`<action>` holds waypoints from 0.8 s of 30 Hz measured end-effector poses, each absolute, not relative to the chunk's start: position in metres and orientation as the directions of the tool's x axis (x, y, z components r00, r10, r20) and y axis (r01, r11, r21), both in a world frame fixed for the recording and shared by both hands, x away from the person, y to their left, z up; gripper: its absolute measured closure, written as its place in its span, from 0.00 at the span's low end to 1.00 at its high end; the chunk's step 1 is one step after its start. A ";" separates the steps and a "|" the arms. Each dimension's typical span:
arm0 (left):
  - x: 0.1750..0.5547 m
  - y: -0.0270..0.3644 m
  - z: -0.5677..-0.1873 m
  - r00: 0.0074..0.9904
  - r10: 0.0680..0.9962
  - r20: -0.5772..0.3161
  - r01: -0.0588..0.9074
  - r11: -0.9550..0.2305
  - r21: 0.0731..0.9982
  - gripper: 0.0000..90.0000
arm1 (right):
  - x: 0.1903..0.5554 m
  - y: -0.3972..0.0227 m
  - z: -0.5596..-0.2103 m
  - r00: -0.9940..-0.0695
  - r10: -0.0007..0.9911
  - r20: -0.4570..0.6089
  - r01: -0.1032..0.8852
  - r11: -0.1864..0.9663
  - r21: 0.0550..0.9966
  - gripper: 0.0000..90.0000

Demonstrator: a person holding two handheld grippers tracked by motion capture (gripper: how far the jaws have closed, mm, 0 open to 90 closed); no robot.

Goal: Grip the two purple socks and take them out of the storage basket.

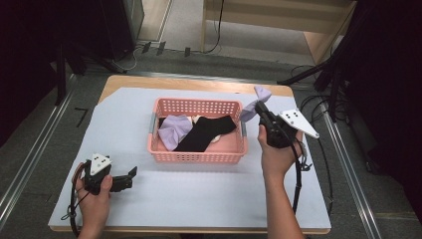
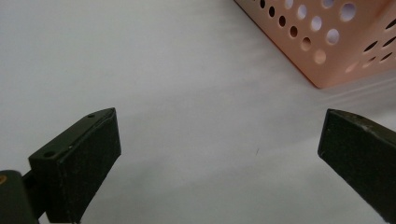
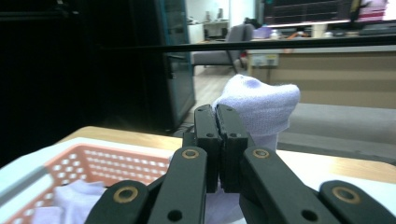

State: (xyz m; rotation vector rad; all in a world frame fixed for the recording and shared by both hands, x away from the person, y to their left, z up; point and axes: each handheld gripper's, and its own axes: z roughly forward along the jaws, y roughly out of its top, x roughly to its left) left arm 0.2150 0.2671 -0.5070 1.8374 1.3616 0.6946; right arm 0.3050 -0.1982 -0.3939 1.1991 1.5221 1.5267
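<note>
From the high view, the right claw point(image 1: 260, 110) was clenched on a lavender sock point(image 1: 255, 103), held above the pink basket point(image 1: 196, 155)'s right end near the surface's far right corner, probably pulling it out for sorting; the left claw point(image 1: 130, 175) rested near the front left corner. Left gripper view: jaws wide apart, holding nothing, basket corner point(image 2: 327, 51) ahead. Right gripper view: jaws pinched tight on the sock point(image 3: 261, 105).

Grey floor point(image 1: 30, 149), wooden bench point(image 1: 278, 20)
</note>
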 end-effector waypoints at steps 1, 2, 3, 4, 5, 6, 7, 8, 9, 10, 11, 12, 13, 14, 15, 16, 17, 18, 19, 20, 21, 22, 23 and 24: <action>0.215 0.267 -0.507 0.289 0.957 -0.005 0.558 -0.165 0.813 0.00 | 0.304 -0.204 -0.396 -0.342 0.928 0.147 0.149 -0.101 0.984 0.99; 0.215 0.267 -0.507 0.287 0.958 -0.007 0.556 -0.161 0.815 0.00 | 0.304 -0.209 -0.398 -0.334 0.932 0.144 0.152 -0.097 0.984 0.99; 0.215 0.267 -0.507 0.287 0.958 -0.007 0.557 -0.161 0.815 0.00 | 0.303 -0.213 -0.400 -0.322 0.935 0.147 0.159 -0.099 0.982 0.99; 0.215 0.267 -0.507 0.287 0.958 -0.005 0.557 -0.163 0.814 0.00 | 0.303 -0.216 -0.402 -0.312 0.939 0.142 0.158 -0.096 0.983 0.99; 0.215 0.267 -0.507 0.286 0.958 -0.007 0.558 -0.160 0.814 0.00 | 0.303 -0.219 -0.406 -0.301 0.943 0.143 0.165 -0.096 0.982 0.99; 0.215 0.267 -0.507 0.286 0.958 -0.007 0.558 -0.161 0.814 0.00 | 0.302 -0.223 -0.410 -0.290 0.946 0.147 0.180 -0.097 0.979 0.99; 0.214 0.267 -0.507 0.289 0.957 -0.004 0.559 -0.165 0.813 0.00 | 0.302 -0.226 -0.413 -0.283 0.949 0.142 0.180 -0.093 0.979 0.99; 0.214 0.267 -0.507 0.289 0.957 -0.005 0.559 -0.164 0.813 0.00 | 0.301 -0.229 -0.417 -0.269 0.953 0.138 0.189 -0.088 0.978 0.99; 0.214 0.267 -0.507 0.289 0.957 -0.005 0.559 -0.165 0.813 0.00 | 0.301 -0.232 -0.421 -0.260 0.956 0.136 0.192 -0.087 0.978 0.99; 0.214 0.267 -0.507 0.290 0.957 -0.006 0.558 -0.164 0.813 0.00 | 0.300 -0.235 -0.424 -0.247 0.960 0.134 0.197 -0.086 0.977 0.99; 0.214 0.267 -0.507 0.290 0.957 -0.005 0.558 -0.164 0.813 0.00 | 0.300 -0.237 -0.426 -0.238 0.963 0.129 0.198 -0.082 0.977 0.99; 0.214 0.267 -0.507 0.290 0.957 -0.005 0.559 -0.165 0.813 0.00 | 0.300 -0.239 -0.430 -0.224 0.967 0.125 0.203 -0.079 0.976 0.99; 0.214 0.267 -0.507 0.290 0.957 -0.005 0.559 -0.165 0.813 0.00 | 0.300 -0.241 -0.432 -0.215 0.969 0.124 0.213 -0.077 0.974 0.99; 0.214 0.267 -0.507 0.290 0.957 -0.006 0.559 -0.164 0.813 0.00 | 0.300 -0.242 -0.434 -0.211 0.970 0.118 0.218 -0.071 0.973 0.99; 0.214 0.267 -0.507 0.290 0.957 -0.005 0.559 -0.165 0.812 0.00 | 0.300 -0.243 -0.436 -0.206 0.972 0.116 0.223 -0.068 0.972 0.99; 0.214 0.267 -0.507 0.290 0.957 -0.006 0.559 -0.164 0.813 0.00 | 0.300 -0.244 -0.438 -0.206 0.972 0.109 0.234 -0.059 0.970 0.99; 0.214 0.267 -0.507 0.289 0.957 -0.005 0.559 -0.165 0.812 0.00 | 0.301 -0.244 -0.441 -0.204 0.973 0.107 0.247 -0.055 0.968 0.98; 0.215 0.267 -0.507 0.288 0.958 -0.004 0.559 -0.165 0.813 0.00 | 0.301 -0.243 -0.443 -0.198 0.975 0.104 0.252 -0.052 0.966 0.98; 0.215 0.267 -0.507 0.289 0.957 -0.005 0.558 -0.164 0.813 0.00 | 0.301 -0.243 -0.445 -0.192 0.976 0.100 0.253 -0.049 0.966 0.98; 0.215 0.267 -0.507 0.288 0.958 -0.005 0.558 -0.163 0.813 0.00 | 0.300 -0.243 -0.447 -0.191 0.976 0.102 0.258 -0.050 0.965 0.97; 0.215 0.267 -0.507 0.288 0.958 -0.005 0.558 -0.164 0.813 0.00 | 0.301 -0.243 -0.449 -0.187 0.977 0.100 0.257 -0.050 0.965 0.96; 0.215 0.267 -0.507 0.288 0.958 -0.006 0.559 -0.162 0.813 0.00 | 0.300 -0.243 -0.450 -0.186 0.977 0.109 0.260 -0.058 0.964 0.95; 0.215 0.267 -0.507 0.288 0.958 -0.007 0.558 -0.162 0.814 0.00 | 0.300 -0.243 -0.450 -0.185 0.975 0.119 0.259 -0.069 0.964 0.92; 0.215 0.267 -0.507 0.288 0.958 -0.006 0.559 -0.163 0.813 0.00 | 0.300 -0.243 -0.451 -0.184 0.974 0.133 0.256 -0.083 0.963 0.90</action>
